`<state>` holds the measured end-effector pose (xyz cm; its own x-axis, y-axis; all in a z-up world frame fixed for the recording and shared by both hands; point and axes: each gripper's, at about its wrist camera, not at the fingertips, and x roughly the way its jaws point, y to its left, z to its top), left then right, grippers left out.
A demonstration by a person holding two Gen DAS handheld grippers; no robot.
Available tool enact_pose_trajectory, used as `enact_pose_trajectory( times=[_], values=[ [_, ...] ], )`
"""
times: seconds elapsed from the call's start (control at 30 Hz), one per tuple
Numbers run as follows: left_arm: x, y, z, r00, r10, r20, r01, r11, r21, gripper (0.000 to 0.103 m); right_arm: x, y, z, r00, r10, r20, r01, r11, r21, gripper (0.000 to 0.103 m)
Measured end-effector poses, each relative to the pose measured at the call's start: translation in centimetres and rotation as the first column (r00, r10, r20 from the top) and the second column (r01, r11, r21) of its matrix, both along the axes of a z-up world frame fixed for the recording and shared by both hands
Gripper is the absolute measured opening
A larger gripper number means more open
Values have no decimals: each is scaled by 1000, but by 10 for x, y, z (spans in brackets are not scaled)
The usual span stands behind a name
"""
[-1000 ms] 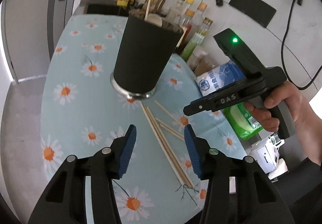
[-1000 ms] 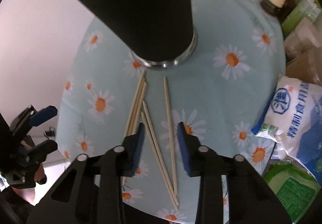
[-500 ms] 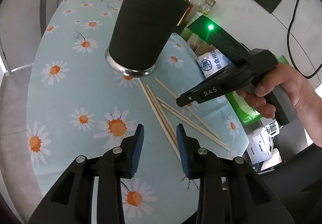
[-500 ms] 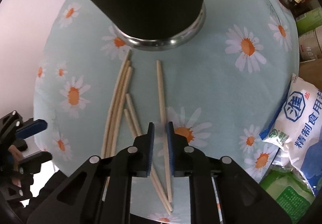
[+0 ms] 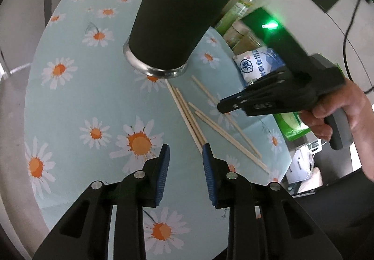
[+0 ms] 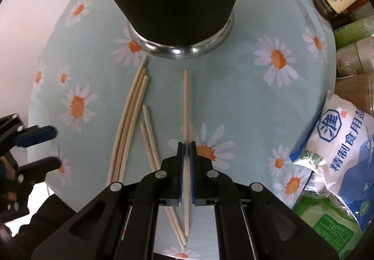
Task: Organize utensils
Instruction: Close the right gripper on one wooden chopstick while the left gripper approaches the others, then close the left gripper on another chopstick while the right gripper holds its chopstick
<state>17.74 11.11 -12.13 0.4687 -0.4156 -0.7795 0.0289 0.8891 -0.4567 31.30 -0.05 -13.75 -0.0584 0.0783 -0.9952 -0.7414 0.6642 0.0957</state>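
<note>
A: Between the blue pads of the right gripper [image 6: 186,146] a single chopstick [image 6: 186,101] is pinched; the jaws have just been closing onto it. Its long axis runs straight ahead toward the black holder [image 6: 177,2].

B: And the left gripper [image 5: 183,157]?

A: Narrowed partway with nothing held, and set just beside the near ends of the bundled chopsticks [image 5: 184,112], which lie to its right on the daisy cloth [image 5: 70,101].

B: Obstacles?

A: The holder stands close ahead, so a lift is judged necessary. The salt bag [image 6: 339,143] lies well aside.
</note>
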Motion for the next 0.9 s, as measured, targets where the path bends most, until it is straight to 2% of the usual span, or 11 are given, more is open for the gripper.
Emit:
enact_pose_trajectory(
  times=[0.13, 0.3, 0.37, 0.47, 0.6, 0.9],
  values=[
    [8, -5, 0, 999, 19, -28, -19, 1000, 6, 27, -3, -13, 20, 1000, -4, 18, 3, 998, 56, 6],
    [27, -20, -2, 996, 29, -83, -24, 998, 62, 26, -7, -36, 52, 999, -30, 13, 27, 983, 179, 6],
    [34, -27, -5, 992, 42, -115, -33, 996, 82, 20, -7, -48, 62, 999, -34, 4, 33, 973, 227, 6],
    [44, -36, -10, 985, 73, -159, -53, 991, 127, 16, -12, -68, 75, 999, -48, -16, 51, 948, 315, 6],
    [53, -40, -23, 969, 120, -216, -90, 985, 147, 16, 0, -86, 75, 993, -81, -82, 107, 911, 399, 6],
    [70, -57, -33, 943, 200, -265, -138, 963, 233, 15, 15, -109, 61, 980, -59, -190, 142, 877, 459, 6]
  ],
)
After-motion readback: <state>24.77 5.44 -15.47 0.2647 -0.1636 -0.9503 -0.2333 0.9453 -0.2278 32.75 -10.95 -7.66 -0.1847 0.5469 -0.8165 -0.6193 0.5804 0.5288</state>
